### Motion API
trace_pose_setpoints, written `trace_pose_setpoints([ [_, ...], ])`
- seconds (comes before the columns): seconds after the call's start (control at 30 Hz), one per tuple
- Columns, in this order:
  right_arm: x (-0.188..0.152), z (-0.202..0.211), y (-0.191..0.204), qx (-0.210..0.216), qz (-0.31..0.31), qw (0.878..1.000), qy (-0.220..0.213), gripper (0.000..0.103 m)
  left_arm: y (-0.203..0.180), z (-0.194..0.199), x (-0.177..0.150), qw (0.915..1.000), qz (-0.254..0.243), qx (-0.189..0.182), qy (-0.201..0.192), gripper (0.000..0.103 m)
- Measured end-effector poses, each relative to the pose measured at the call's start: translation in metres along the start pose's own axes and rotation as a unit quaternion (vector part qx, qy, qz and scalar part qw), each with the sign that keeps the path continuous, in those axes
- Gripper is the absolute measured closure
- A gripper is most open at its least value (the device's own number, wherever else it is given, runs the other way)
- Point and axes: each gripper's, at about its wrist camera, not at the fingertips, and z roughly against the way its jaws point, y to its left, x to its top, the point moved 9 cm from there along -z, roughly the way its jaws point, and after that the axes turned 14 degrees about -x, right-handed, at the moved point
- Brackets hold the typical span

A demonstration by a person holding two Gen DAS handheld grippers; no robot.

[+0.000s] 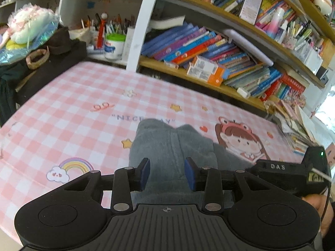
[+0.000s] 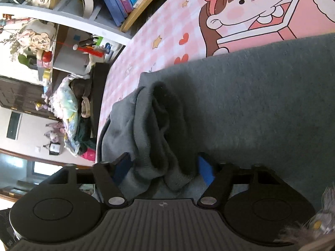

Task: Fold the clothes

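A grey fleece garment (image 1: 171,144) lies on the pink checked tablecloth (image 1: 83,104), partly covering its "NICE DAY" print. My left gripper (image 1: 167,173) sits at the garment's near end, and grey cloth fills the gap between its blue pads. In the right wrist view the garment (image 2: 261,104) spreads wide to the right, and a bunched fold (image 2: 163,129) rises at its left edge. My right gripper (image 2: 165,169) has that fold wedged between its blue pads. The right gripper's black body (image 1: 289,173) shows beside the left one, with a hand (image 1: 322,211) behind it.
Shelves packed with books (image 1: 209,52) run along the table's far side. A pen pot (image 1: 115,44), a plush toy (image 1: 29,25) and a dark pile of clothes (image 1: 52,62) crowd the far left corner. Loose books (image 1: 297,129) are stacked at the right end.
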Motion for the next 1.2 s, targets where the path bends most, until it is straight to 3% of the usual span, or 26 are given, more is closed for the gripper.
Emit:
trace_pose_setpoints([
  [0.1,-0.001,0.016,0.008,0.015,0.012,1.000,-0.022,0.090,0.008,-0.008,-0.006,0.9996,0.011,-0.014,0.023,0.078],
  [0.23,-0.002,0.056,0.023,0.051,0.046,0.995,-0.077,0.091,0.018,-0.016,-0.012,0.9985,0.020,-0.027,0.044,0.093],
  [0.37,-0.007,0.046,0.001,-0.025,0.046,0.996,-0.078,0.091,0.017,-0.031,-0.023,0.9962,0.019,-0.046,0.071,0.094],
  [0.43,-0.008,0.030,-0.016,-0.054,0.027,0.996,-0.062,0.088,0.017,-0.037,-0.028,0.9955,0.012,-0.047,0.081,0.094],
  [0.67,-0.012,0.034,-0.023,-0.053,0.024,0.996,-0.068,0.077,0.016,-0.031,-0.026,0.9959,0.008,-0.054,0.072,0.094],
  [0.77,-0.014,0.039,-0.012,-0.063,0.045,0.994,-0.080,0.070,0.000,-0.018,-0.021,0.9946,-0.022,-0.080,0.062,0.093],
  [0.87,-0.018,0.045,0.000,-0.078,0.083,0.989,-0.090,0.058,0.000,-0.017,-0.030,0.9926,-0.037,-0.079,0.084,0.093],
  [1.03,-0.030,0.032,-0.007,-0.144,0.127,0.979,-0.075,0.056,0.009,-0.019,-0.039,0.9920,-0.021,-0.080,0.095,0.093],
  [1.1,-0.030,0.035,-0.007,-0.144,0.124,0.979,-0.079,0.056,0.005,-0.015,-0.035,0.9919,-0.037,-0.082,0.090,0.093],
  [1.2,-0.028,0.050,0.006,-0.134,0.136,0.975,-0.118,0.056,-0.003,-0.004,-0.024,0.9922,-0.056,-0.092,0.062,0.092],
])
